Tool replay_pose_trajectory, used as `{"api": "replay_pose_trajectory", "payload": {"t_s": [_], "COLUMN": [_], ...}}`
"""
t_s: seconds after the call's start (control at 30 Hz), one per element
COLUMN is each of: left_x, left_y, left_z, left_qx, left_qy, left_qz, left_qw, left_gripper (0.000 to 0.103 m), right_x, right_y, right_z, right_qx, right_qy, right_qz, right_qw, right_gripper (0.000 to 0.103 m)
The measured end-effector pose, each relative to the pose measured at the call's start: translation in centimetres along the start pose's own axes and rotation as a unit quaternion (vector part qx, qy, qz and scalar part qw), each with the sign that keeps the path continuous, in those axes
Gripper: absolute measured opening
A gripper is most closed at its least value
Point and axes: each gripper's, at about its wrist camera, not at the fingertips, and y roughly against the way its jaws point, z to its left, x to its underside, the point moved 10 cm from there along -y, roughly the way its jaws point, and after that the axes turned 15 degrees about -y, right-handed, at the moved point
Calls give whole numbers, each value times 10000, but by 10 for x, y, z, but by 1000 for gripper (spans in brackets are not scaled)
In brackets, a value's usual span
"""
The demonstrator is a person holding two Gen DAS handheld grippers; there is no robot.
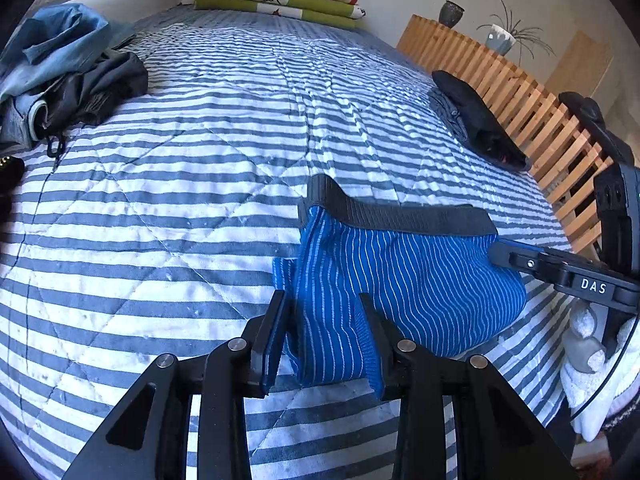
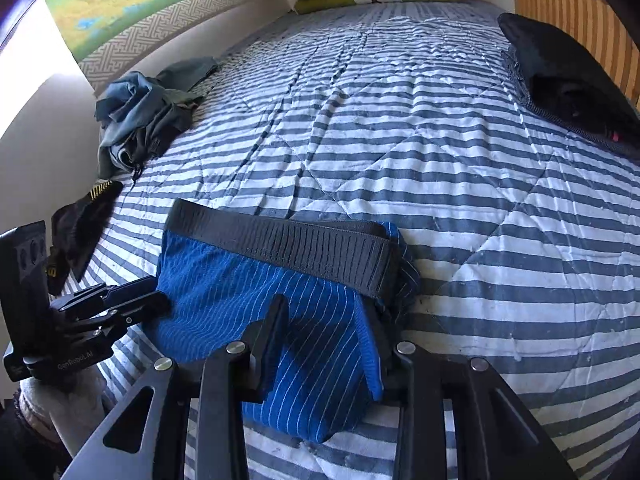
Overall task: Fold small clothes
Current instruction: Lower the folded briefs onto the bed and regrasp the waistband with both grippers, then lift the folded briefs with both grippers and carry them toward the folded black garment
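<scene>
Gripping the blue striped underwear point(image 1: 400, 280) with both claws, left claw point(image 1: 324, 340) and right claw point(image 2: 328, 344) each clamped on cloth; I'd keep the waistband point(image 2: 304, 248) taut on the bed point(image 1: 180, 200).

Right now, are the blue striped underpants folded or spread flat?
Partly folded: the blue striped underpants bunch between both grippers, black waistband doubled back at one end.

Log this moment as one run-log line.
stage: folding | item: blue striped underwear on striped quilt | left gripper: shut on leg hem | right gripper: shut on other hem
</scene>
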Motion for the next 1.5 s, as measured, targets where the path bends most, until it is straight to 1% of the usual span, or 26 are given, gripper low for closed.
{"api": "replay_pose_trajectory", "payload": {"t_s": [0.03, 0.07, 0.1, 0.13, 0.23, 0.3, 0.43, 0.47, 0.5, 0.53, 0.57, 0.63, 0.67, 0.73, 0.77, 0.83, 0.9, 1.07, 1.23, 1.37, 1.47, 1.5], "left_x": [-3, -5, -8, -9, -11, -9, -7, -8, -8, -8, -7, -8, -9, -10, -10, -14, -22, -59, -111, -164, -214, -235], "left_y": [3, 4, 4, 1, -13, -24, -35, -36, -37, -39, -41, -44, -45, -45, -44, -39, -30, -3, 17, 14, 3, -4], "left_z": [5, 10, 15, 18, 20, 18, 15, 15, 14, 14, 13, 10, 8, 4, 4, 4, 1, -25, -63, -102, -134, -146], "left_qx": [0, 42, 112, 162, 378, 462, 450, 436, 433, 437, 450, 399, 365, 363, 378, 442, 484, 633, 873, 1093, 1194, 1239], "left_qy": [117, 280, 427, 576, 849, 933, 992, 989, 1002, 1003, 993, 905, 844, 812, 846, 924, 870, 571, 241, -21, -197, -254], "left_qz": [-14, -12, 11, 72, 339, 528, 677, 688, 714, 759, 805, 802, 797, 782, 773, 724, 630, 295, -13, -179, -301, -349], "left_qw": [9999, 9996, 9990, 9982, 9951, 9932, 9917, 9918, 9915, 9911, 9908, 9919, 9926, 9930, 9927, 9921, 9930, 9959, 9959, 9938, 9922, 9914], "left_gripper": [41, 48, 52, 56, 56, 56, 55, 52, 48, 35, 28, 23, 19, 14, 12, 10, 9, 9, 9, 9, 9, 9], "right_x": [-1, -3, -4, -5, -4, -1, 2, 1, 0, 0, 0, 3, 6, 8, 8, 7, 4, -13, -44, -74, -103, -114], "right_y": [7, 14, 19, 20, 12, 2, -15, -17, -17, -18, -19, -22, -25, -27, -26, -22, -13, 27, 79, 117, 145, 154], "right_z": [-3, -9, -14, -19, -37, -42, -43, -43, -43, -42, -40, -34, -31, -27, -25, -21, -17, -12, -24, -42, -59, -65], "right_qx": [6, 45, 47, 39, 31, -90, -262, -277, -311, -363, -423, -515, -521, -403, -399, -413, -450, -462, -437, -329, -216, -166], "right_qy": [-55, -143, -247, -343, -714, -989, -1261, -1295, -1333, -1387, -1411, -1391, -1351, -1247, -1214, -1226, -1190, -981, -958, -952, -962, -967], "right_qz": [-67, -133, -161, -138, 141, 367, 611, 601, 580, 608, 635, 707, 786, 695, 682, 623, 515, 73, -398, -771, -1069, -1175], "right_qw": [10000, 9998, 9996, 9993, 9973, 9944, 9898, 9894, 9889, 9878, 9871, 9864, 9863, 9889, 9895, 9896, 9905, 9941, 9936, 9919, 9894, 9882], "right_gripper": [33, 39, 46, 49, 50, 50, 50, 50, 50, 50, 50, 41, 30, 25, 20, 15, 13, 12, 12, 12, 12, 12]}}
